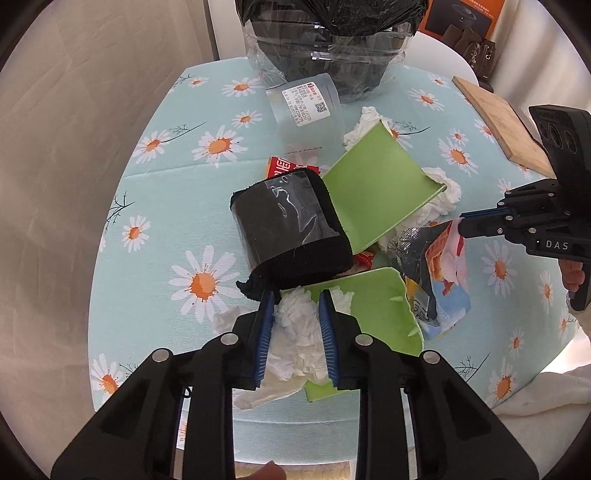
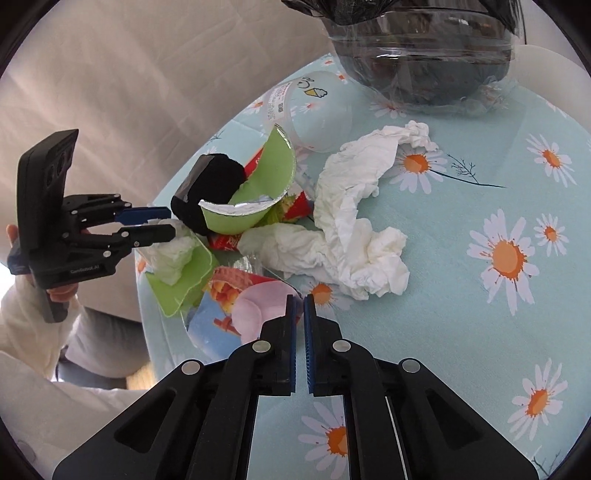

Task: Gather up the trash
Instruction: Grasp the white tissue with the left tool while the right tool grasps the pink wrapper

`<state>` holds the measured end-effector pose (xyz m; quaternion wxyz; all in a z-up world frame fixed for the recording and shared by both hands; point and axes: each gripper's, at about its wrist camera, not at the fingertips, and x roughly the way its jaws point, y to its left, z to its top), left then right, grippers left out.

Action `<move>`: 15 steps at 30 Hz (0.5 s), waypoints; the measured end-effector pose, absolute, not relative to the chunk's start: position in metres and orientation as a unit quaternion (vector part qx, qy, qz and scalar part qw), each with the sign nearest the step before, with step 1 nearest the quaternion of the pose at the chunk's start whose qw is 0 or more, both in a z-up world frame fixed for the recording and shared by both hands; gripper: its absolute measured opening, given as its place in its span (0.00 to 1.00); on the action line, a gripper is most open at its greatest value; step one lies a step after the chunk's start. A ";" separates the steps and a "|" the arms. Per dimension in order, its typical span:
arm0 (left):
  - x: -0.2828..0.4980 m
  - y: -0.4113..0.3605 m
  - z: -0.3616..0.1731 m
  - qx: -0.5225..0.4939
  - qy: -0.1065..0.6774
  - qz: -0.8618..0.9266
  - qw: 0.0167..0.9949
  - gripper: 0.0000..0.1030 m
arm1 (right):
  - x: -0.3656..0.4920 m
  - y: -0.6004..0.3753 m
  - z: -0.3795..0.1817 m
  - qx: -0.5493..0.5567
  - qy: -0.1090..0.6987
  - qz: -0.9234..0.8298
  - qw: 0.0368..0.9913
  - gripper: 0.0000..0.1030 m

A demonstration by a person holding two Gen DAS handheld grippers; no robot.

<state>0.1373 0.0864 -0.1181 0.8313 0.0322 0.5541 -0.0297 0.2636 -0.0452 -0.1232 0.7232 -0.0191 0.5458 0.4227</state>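
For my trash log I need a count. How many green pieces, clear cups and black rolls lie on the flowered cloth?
green pieces: 2
clear cups: 1
black rolls: 1
total: 4

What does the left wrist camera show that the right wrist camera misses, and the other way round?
Only the left wrist view: a wooden board at the table's far edge, and an orange box behind it.

Only the right wrist view: the long crumpled tissue laid out in full, and the ice-cream drawing on the clear plastic cup.

Both: the daisy tablecloth, the black-lined bin, green plate shards, the snack wrapper.
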 end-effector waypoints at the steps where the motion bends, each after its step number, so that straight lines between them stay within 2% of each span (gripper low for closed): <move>1: 0.136 0.087 -0.116 0.035 0.554 -0.030 0.831 0.22 | 0.262 -0.048 -0.119 -0.019 0.542 0.422 0.726 0.03; 3: 0.134 0.086 -0.113 0.043 0.554 -0.031 0.831 0.20 | 0.261 -0.054 -0.112 -0.013 0.536 0.422 0.731 0.03; 5: 0.131 0.087 -0.108 0.048 0.552 -0.033 0.832 0.08 | 0.258 -0.062 -0.103 -0.003 0.528 0.420 0.738 0.03; 15: 0.108 0.096 -0.089 0.063 0.529 -0.033 0.846 0.07 | 0.240 -0.098 -0.064 0.019 0.483 0.397 0.780 0.03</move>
